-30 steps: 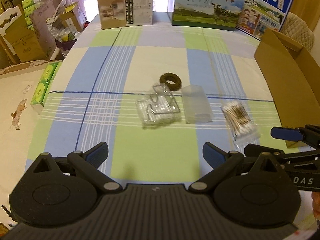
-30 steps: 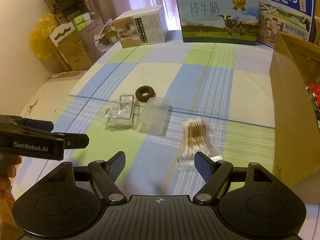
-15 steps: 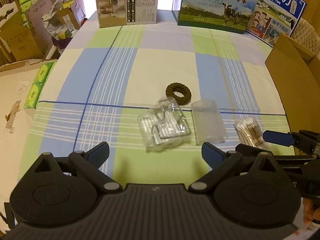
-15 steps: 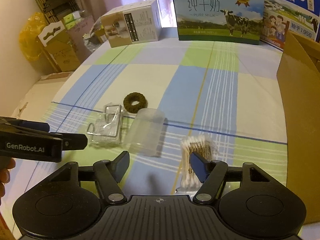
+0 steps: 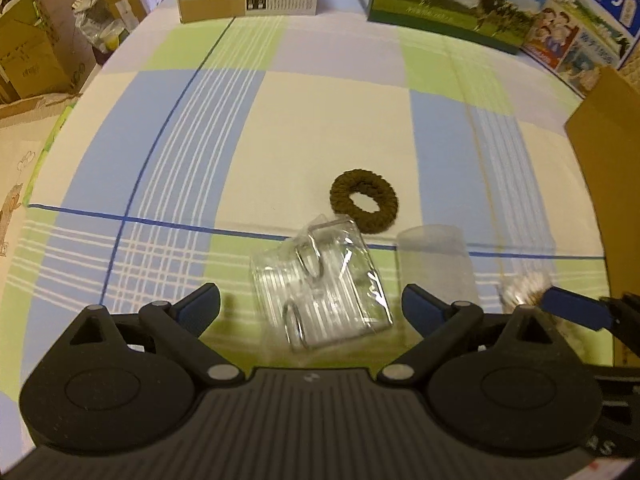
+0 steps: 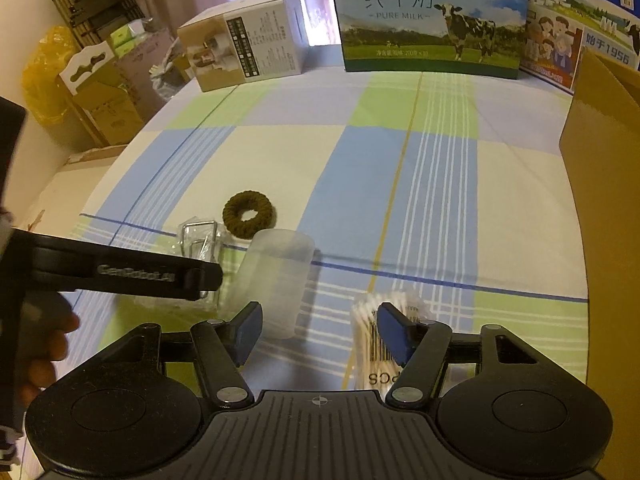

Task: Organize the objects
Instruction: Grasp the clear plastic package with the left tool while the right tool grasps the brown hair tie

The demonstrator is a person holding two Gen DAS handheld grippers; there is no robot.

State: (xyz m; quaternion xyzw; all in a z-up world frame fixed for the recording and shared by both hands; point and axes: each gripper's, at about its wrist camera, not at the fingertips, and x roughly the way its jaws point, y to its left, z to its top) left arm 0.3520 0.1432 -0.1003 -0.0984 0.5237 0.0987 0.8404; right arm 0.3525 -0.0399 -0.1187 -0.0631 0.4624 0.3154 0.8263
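On the checked tablecloth lie a clear bag of metal hooks (image 5: 320, 292), a brown hair tie (image 5: 364, 206), a clear plastic container (image 5: 432, 264) on its side and a pack of cotton swabs (image 5: 520, 292). My left gripper (image 5: 310, 306) is open, low over the cloth, with the hook bag lying between its fingers. My right gripper (image 6: 322, 332) is open too. Its right finger covers part of the cotton swab pack (image 6: 362, 320), and the clear container (image 6: 276, 276) lies just beyond its left finger. The hair tie (image 6: 249, 220) sits further back.
A tall cardboard box (image 6: 600, 200) stands along the right side of the table. Milk cartons (image 6: 432, 20) and a white product box (image 6: 244, 56) line the far edge. The left gripper (image 6: 120, 272), with a hand on it, reaches in at the left of the right wrist view.
Both grippers have moved forward and lower toward the objects. The hook bag now sits between the left fingers, and the swab pack has come up to the right gripper's right finger.
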